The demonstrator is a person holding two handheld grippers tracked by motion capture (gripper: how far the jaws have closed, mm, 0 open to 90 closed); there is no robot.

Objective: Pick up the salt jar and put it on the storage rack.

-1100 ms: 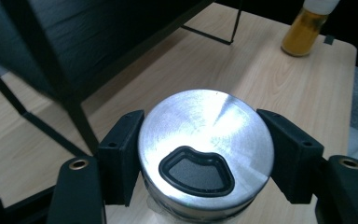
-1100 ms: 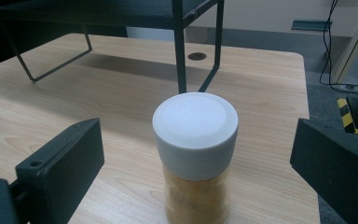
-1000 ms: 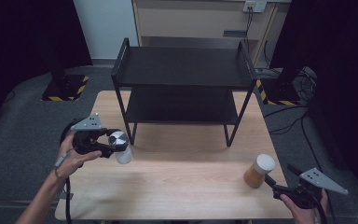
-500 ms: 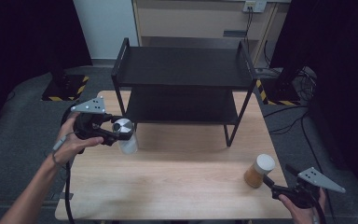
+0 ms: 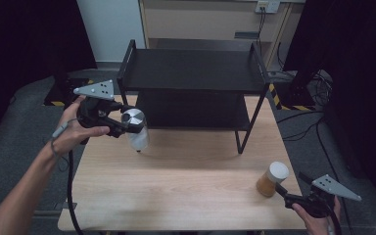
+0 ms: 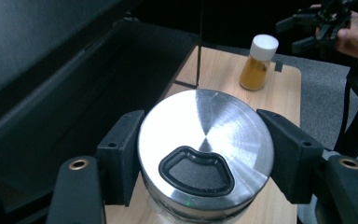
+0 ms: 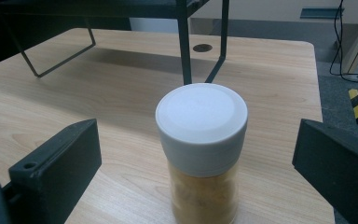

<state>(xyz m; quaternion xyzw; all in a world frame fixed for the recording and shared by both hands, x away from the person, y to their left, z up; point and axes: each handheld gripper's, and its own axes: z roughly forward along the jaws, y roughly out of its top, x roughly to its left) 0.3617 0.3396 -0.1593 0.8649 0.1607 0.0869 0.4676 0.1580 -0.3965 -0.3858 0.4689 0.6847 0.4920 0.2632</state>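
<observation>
Wooden table [image 5: 186, 186] stands in a dark room, and on its far half there is a black metal rack [image 5: 191, 73] with two shelves. At the person's left side, the left gripper [image 5: 136, 123] is held up above the table, beside the left front corner of the rack. Its jaws are clenched on a clear glass jar with a brushed steel lid [image 6: 205, 140]; in the left gripper view both black pads press against the rim of the lid, one on each side. The jar hangs free in the air, slightly tilted, and its bottom does not touch the wood.

Near the right front corner of the table stands a small spice jar with a white cap [image 7: 201, 140], filled with orange-yellow powder. It is upright on the wood. The right gripper [image 7: 196, 154] is just before it, with the jaws released and wide apart; the spice jar is between them, but neither pad touches it.
</observation>
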